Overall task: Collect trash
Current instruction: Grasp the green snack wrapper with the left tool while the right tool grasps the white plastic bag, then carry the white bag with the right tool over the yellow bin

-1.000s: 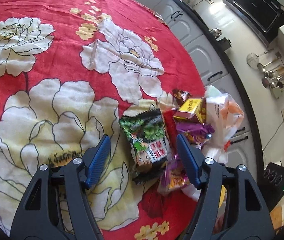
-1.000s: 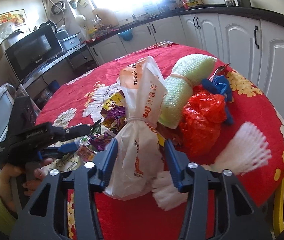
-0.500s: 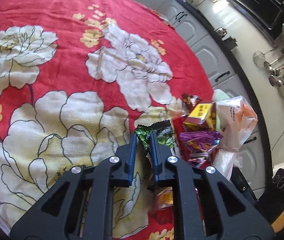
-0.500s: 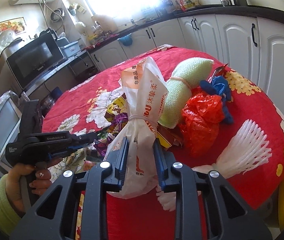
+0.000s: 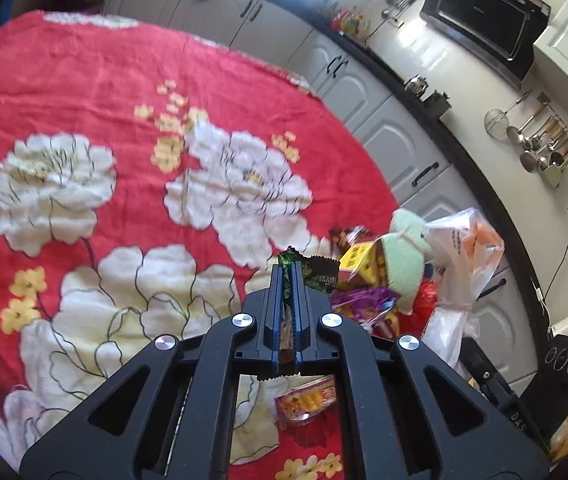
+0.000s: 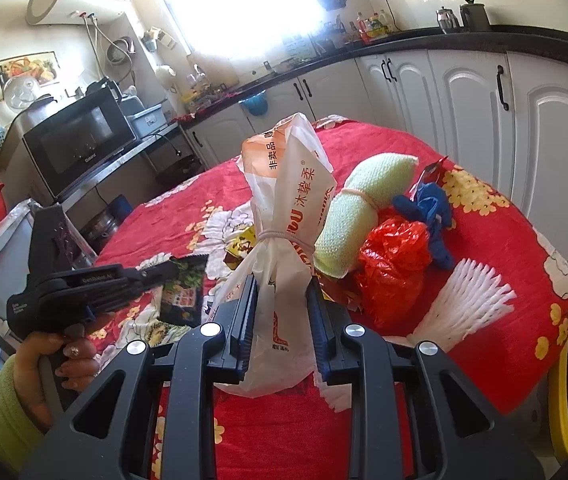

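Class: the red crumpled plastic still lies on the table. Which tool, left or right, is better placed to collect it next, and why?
Neither is free. The right tool, shut on the white bag, sits nearer the red crumpled plastic; the left tool grips the green wrapper.

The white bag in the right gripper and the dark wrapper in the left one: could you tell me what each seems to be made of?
White bag: thin, slightly glossy plastic film, judging by its translucent, crinkled folds and printed lettering, cinched with a band. Dark wrapper: probably printed plastic or foil laminate; it hangs in a flat sheet from the left gripper and shows a serrated edge.
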A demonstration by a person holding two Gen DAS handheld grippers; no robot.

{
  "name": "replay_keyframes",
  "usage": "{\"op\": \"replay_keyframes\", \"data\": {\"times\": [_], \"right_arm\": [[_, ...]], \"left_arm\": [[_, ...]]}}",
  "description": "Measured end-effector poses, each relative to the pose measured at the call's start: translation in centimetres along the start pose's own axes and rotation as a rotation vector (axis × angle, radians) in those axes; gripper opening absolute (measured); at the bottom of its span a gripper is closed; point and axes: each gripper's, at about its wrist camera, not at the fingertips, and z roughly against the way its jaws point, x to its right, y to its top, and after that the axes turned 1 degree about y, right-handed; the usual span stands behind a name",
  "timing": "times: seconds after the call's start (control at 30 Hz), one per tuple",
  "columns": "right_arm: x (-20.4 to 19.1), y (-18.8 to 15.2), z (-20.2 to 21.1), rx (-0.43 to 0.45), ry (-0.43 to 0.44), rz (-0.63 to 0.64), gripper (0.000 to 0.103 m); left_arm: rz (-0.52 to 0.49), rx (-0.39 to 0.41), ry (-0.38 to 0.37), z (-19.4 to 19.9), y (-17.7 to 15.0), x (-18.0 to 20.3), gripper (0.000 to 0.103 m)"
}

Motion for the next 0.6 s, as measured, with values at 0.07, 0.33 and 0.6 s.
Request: {"op": "replay_keyframes", "data": {"times": [0.07,0.33,0.6], "right_arm": [[-0.1,0.2,0.4,0.013,-0.002,-0.001,0.024],[1.6,0.7,3.1,0.058,-0.025,-0.035,0.024],[4.1,1.1,6.3,0.112,-0.07,-0.075,0.024]], "left_arm": [[-0.022,0.027,-0.007,0.9,0.2,0.9,0.001],[-0.125,0.108,-0.056,3.4,0.3,5.6,0.001],[-0.193,0.118,-0.107,3.2,-0.5,10.0,0.001]]}}
